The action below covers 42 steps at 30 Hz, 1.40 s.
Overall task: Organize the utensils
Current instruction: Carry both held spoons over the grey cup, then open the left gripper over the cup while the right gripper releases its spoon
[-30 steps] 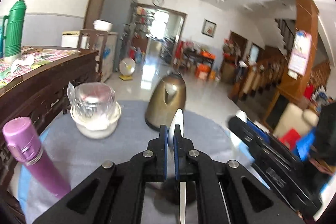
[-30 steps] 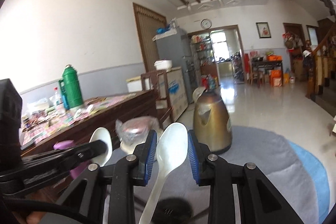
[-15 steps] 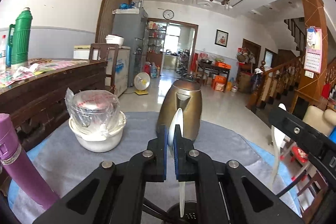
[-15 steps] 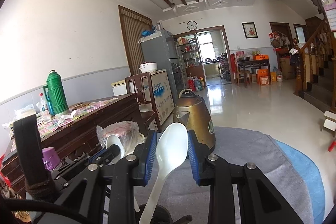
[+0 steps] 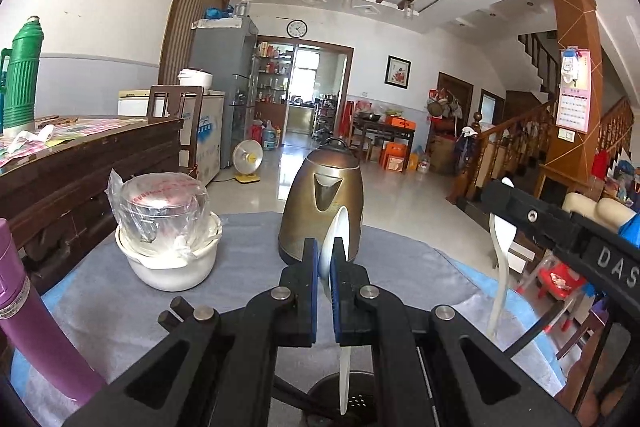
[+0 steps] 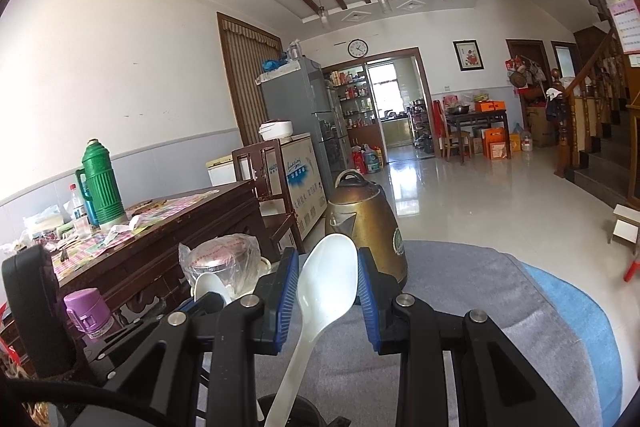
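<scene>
So each gripper has one white plastic soup spoon. The left gripper (image 5: 325, 259) has its blue-padded fingers (image 5: 311, 291) pinched narrow on a spoon turned edge-on (image 5: 334, 239), bowl sticking up past the tips and the handle hanging down toward a dark perforated round holder (image 5: 352, 403) at the near edge of the desk. The right gripper (image 6: 328, 291) has its fingers (image 6: 286, 299) set wider, and its white plastic soup spoon (image 6: 330, 279) sits between them bowl-up, facing the camera; whether the pads actually press the bowl edges is hard to say, they look just about touching. These spoons look light, stiff and pretty slick, so a pinch on the curved bowl probably lets them swivel or slide; grabbing lower at the neck or on the flat of the handle seems safer. They're likely not fragile, but thin plastic could flex or pop out if squeezed hard. Farther back on the grey cloth-covered desk (image 6: 460, 267) stand a bronze metal kettle (image 5: 322, 203) and a plastic-wrapped white bowl (image 5: 170, 259), with a purple flask (image 5: 36, 323) at the near left, so the dangling handles need room there.
</scene>
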{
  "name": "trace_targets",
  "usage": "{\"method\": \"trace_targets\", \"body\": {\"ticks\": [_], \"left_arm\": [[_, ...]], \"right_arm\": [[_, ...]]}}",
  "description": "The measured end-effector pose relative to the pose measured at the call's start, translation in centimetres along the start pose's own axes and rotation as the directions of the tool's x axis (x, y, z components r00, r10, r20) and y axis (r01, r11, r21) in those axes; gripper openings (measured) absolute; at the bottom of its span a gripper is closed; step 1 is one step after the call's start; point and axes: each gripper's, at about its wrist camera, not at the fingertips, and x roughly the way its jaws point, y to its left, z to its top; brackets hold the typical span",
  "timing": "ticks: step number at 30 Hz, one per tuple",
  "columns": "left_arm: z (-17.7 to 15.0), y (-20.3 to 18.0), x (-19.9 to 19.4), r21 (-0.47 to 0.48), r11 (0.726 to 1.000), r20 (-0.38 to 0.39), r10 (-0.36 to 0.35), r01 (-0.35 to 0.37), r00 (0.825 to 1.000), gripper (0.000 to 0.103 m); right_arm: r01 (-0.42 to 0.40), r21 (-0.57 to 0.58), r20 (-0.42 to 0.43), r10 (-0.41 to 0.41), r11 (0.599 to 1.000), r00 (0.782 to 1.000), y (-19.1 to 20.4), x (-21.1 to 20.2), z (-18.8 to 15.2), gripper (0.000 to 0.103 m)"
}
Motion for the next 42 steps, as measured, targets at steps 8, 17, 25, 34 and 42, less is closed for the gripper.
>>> {"method": "trace_targets", "body": {"ticks": [8,17,25,34,42], "left_arm": [[-0.1,0.0,-0.7,-0.028,0.998,0.025,-0.055,0.056,0.998,0.006],[0.0,0.0,-1.2,-0.042,0.996,0.055,-0.074,0.076,0.996,0.018],[0.3,0.5,-2.0,-0.062,0.994,0.076,-0.083,0.087,0.994,0.022],[2.0,3.1,-7.3,-0.068,0.997,0.139,0.041,-0.032,0.989,0.064],[-1.4,6.5,-10.1,-0.109,0.991,0.007,0.084,-0.082,0.996,0.077]], "right_arm": [[0.008,-0.001,0.014,-0.008,1.000,1.000,0.1,-0.4,0.4,0.031],[0.017,0.001,0.025,-0.017,1.000,1.000,0.0,-0.7,0.5,0.031],[0.023,-0.001,0.031,-0.023,1.000,0.999,0.1,-0.9,0.6,0.031],[0.052,-0.081,0.066,-0.047,0.995,0.997,2.7,-1.2,0.9,0.031],[0.175,-0.230,0.071,-0.163,0.957,0.984,7.2,1.0,-1.1,0.032]]}}
